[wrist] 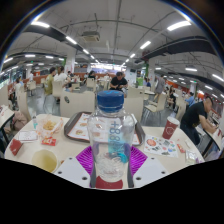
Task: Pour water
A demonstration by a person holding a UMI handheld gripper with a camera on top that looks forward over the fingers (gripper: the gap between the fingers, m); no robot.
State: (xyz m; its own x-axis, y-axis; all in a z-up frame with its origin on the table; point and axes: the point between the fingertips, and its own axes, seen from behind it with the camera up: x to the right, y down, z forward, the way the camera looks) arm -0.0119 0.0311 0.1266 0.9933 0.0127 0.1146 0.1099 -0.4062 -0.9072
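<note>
Cafeteria surroundings fill my view: rows of pale tables and chairs, strip lights running along the ceiling, and several people seated farther back.

Starting at the fingers (109,162), I see both magenta pads (86,158) pressing against the lower sides of a clear water bottle (110,128), so I judge it pinched firmly between them. It stands upright, its blue cap (110,101) on top, and I cannot tell whether its base is lifted off the tabletop (70,146) or resting there.

Just ahead and to one side sits a yellowish cup (44,159), which I take to be the likely target for the water. Beyond that are a clear cup (47,129), a red packet (15,146) and a tray (79,126). On the other side I see a plate of food (160,146) and a red paper cup (170,127).

As for progress, I judge the task barely begun: the cap looks to be on and the bottle is not tilted, so opening and pouring remain.
</note>
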